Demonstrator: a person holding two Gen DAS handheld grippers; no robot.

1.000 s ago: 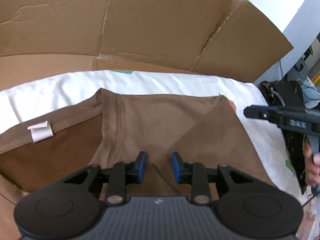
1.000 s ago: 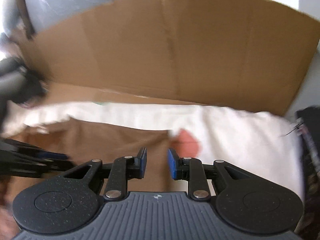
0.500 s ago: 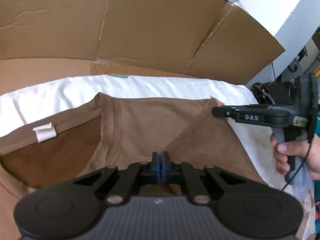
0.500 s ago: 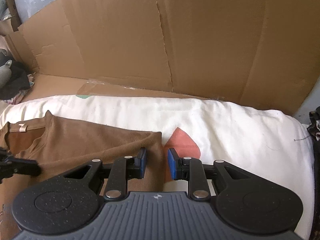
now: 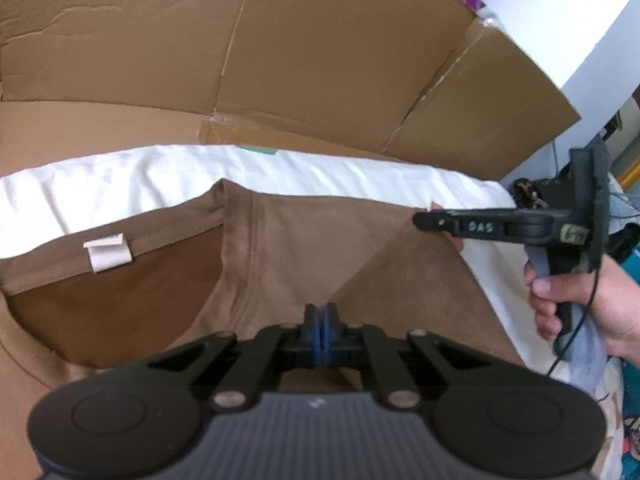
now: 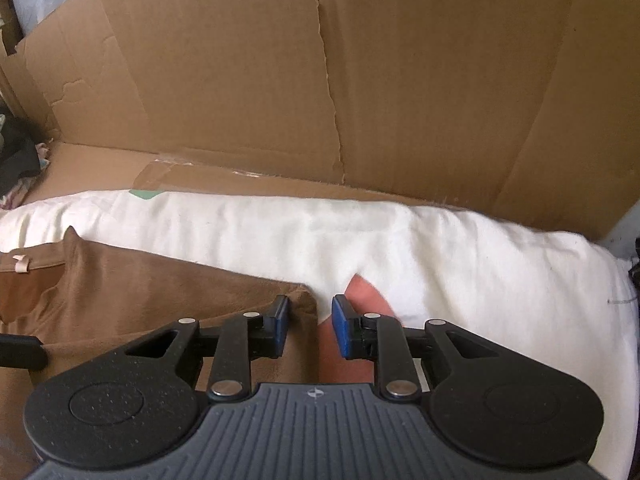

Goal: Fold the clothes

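Note:
A brown shirt (image 5: 304, 248) lies spread on a white sheet (image 5: 320, 172), its neck opening and white label (image 5: 108, 254) to the left. A folded-over flap forms a diagonal crease on its right part. My left gripper (image 5: 320, 332) is shut, pinching the cloth at the near end of that crease. In the right wrist view the shirt's far right corner (image 6: 304, 304) sits between the blue pads of my right gripper (image 6: 310, 324). Its jaws are opening and the pads do not press the cloth. In the left wrist view the right gripper (image 5: 420, 222) hovers over that corner, held by a hand (image 5: 580, 304).
A tall cardboard wall (image 5: 320, 60) stands behind the sheet and bends round both sides. An orange-red patch (image 6: 368, 300) marks the sheet (image 6: 440, 264) beside the shirt's corner. Dark clutter and cables (image 5: 532, 196) sit beyond the sheet's right end.
My left gripper's jaws closed on the shirt at the crease. The right gripper came in from the right and sank to the shirt's far corner, its jaws spreading a little.

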